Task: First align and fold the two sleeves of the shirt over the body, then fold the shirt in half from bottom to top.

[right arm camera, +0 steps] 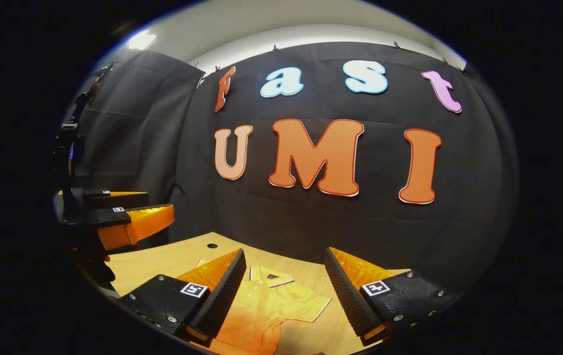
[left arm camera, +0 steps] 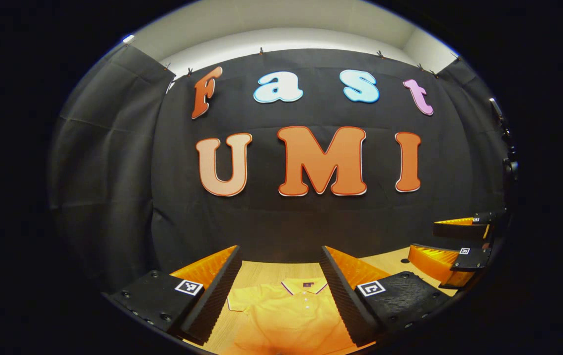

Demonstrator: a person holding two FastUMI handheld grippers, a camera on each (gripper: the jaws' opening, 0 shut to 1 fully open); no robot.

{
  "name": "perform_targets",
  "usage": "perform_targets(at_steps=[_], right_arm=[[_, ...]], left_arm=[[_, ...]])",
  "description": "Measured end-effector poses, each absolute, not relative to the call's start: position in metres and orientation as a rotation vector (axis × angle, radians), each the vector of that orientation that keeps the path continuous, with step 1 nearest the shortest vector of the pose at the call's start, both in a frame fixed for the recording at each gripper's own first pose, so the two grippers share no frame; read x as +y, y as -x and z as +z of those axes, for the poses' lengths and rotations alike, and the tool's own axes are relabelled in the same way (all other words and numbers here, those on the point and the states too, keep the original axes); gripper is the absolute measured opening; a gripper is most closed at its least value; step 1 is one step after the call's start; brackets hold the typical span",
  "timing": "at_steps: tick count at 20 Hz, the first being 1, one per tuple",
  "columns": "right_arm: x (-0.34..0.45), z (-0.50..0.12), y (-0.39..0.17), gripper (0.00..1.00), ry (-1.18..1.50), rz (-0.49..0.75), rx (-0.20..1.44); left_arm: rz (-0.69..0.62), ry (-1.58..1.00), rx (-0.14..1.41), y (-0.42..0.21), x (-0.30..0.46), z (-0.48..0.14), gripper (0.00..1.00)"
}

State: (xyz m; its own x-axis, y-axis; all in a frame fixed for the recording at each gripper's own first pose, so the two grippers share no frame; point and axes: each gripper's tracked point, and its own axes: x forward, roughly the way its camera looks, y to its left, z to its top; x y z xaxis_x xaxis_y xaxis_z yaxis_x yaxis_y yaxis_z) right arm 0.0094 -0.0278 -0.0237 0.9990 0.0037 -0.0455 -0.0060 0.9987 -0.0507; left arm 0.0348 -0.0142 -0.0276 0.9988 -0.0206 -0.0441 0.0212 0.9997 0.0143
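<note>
Shirt [left arm camera: 286,310] lies flat on the wooden table [left arm camera: 261,271], collar end away from both grippers, directly below and ahead of the left gripper [left arm camera: 281,291] and showing between its fingers. Left gripper's jaws stand wide apart, holding nothing, well above the cloth. Right gripper [right arm camera: 283,296] likewise spread and empty; in its own view the shirt [right arm camera: 261,310] sits under its left finger and the gap, with one short sleeve [right arm camera: 311,303] spread out towards its right finger on bare table [right arm camera: 163,261]. Neither sleeve looks folded yet, so I judge the sleeve step has not begun. To do it well: each gripper should drop to its own sleeve, pinch at the cuff edge, taking only the sleeve layer, lift just clear, and carry it inward across the body, keeping the fold line parallel to the side seam so both sleeves match. Grippers hang side by side, near each other; the right one shows off to the right of the left gripper's fingers, so inward moves need watching for collision. Open table lies beyond the collar up to the black cloth wall [right arm camera: 311,222]; a small hole [right arm camera: 212,245] in the tabletop sits forward-left of the right gripper, clear of the shirt. Near hem is cut off below both views.
</note>
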Motion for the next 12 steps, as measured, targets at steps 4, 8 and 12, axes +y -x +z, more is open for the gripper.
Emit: perform_targets(at_steps=[4, 8, 12], right_arm=[[-0.011, -0.033, -0.01, 0.98, 0.039, -0.01, 0.082], [-0.014, -0.056, -0.018, 0.98, -0.004, -0.086, 0.15], [-0.022, -0.081, -0.038, 0.98, -0.101, -0.146, 0.242]], left_arm=[[-0.052, -0.029, 0.045, -0.035, 0.003, -0.031, 0.98], [-0.018, -0.03, 0.031, -0.039, 0.025, -0.033, 0.98], [0.005, -0.065, 0.014, -0.044, 0.044, -0.028, 0.97]])
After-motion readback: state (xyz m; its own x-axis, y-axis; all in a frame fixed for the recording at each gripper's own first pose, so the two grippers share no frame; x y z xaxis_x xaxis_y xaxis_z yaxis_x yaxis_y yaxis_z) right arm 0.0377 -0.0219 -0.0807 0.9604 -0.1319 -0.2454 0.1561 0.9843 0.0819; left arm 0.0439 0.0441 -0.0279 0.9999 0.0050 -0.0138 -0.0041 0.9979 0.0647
